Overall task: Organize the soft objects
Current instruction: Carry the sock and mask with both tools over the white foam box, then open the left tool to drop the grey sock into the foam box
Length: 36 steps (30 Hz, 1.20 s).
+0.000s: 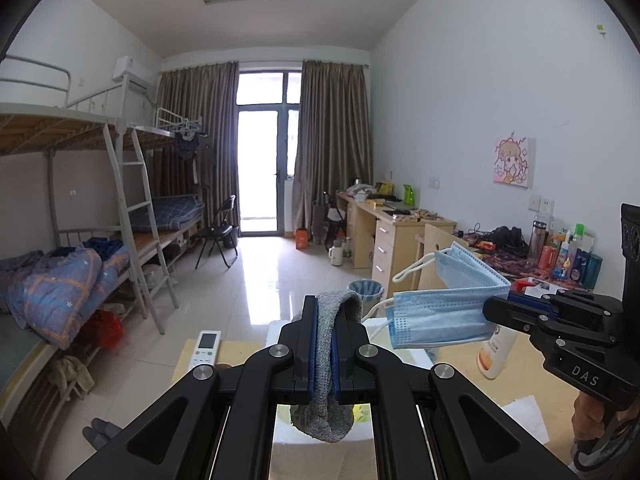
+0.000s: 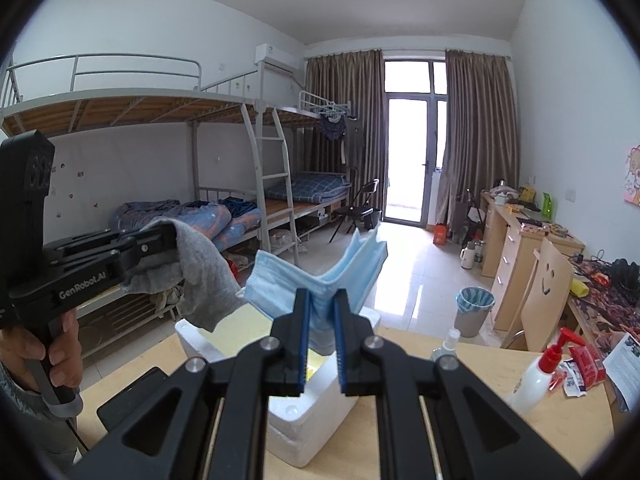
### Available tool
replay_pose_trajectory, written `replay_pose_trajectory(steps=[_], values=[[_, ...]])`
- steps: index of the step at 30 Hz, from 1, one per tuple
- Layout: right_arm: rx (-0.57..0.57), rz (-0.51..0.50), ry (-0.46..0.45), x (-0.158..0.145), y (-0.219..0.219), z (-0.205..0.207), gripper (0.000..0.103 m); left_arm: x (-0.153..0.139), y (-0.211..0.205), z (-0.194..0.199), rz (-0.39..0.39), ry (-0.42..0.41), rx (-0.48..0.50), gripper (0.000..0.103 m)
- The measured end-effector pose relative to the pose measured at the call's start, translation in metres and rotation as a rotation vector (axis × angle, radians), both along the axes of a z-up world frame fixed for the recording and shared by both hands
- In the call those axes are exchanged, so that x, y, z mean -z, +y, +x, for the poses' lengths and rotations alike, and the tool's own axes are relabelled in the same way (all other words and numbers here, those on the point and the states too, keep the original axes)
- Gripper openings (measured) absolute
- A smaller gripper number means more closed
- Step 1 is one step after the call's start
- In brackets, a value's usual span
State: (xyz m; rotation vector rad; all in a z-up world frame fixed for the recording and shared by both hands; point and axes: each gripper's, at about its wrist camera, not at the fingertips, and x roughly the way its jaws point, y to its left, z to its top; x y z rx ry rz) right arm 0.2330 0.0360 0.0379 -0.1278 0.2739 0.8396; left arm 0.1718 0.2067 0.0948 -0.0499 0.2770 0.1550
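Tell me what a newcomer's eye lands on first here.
Two held-up soft things: the left gripper is clamped on a grey sock, and the right gripper pinches a folded blue face mask. Both hang above a white foam box on the wooden table. Bunk beds line the far left wall.

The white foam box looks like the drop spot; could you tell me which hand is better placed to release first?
Probably right: the right gripper holds the blue mask directly above the foam box, while the left gripper's grey sock hangs over its near corner.
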Motion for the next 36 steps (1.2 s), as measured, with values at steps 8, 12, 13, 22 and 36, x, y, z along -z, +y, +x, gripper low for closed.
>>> replay_pose_trajectory(steps=[8,12,13,22,36], values=[[0.053,-0.017,-0.005,0.002,-0.001,0.002,0.014,0.007,-0.005,0.022,-0.010,0.028,0.049,0.006],[0.087,-0.018,0.006,0.002,-0.013,0.002,0.014,0.012,-0.015,0.033,-0.017,0.044,0.102,0.006],[0.097,-0.018,0.005,0.002,-0.016,0.002,0.014,0.014,-0.017,0.035,-0.023,0.049,0.113,0.006],[0.153,-0.006,0.010,-0.004,-0.037,0.000,0.014,0.021,-0.018,0.049,-0.033,0.089,0.125,0.006],[0.164,-0.002,0.007,-0.005,-0.037,0.000,0.014,0.029,-0.008,0.062,-0.039,0.124,0.052,0.046]])
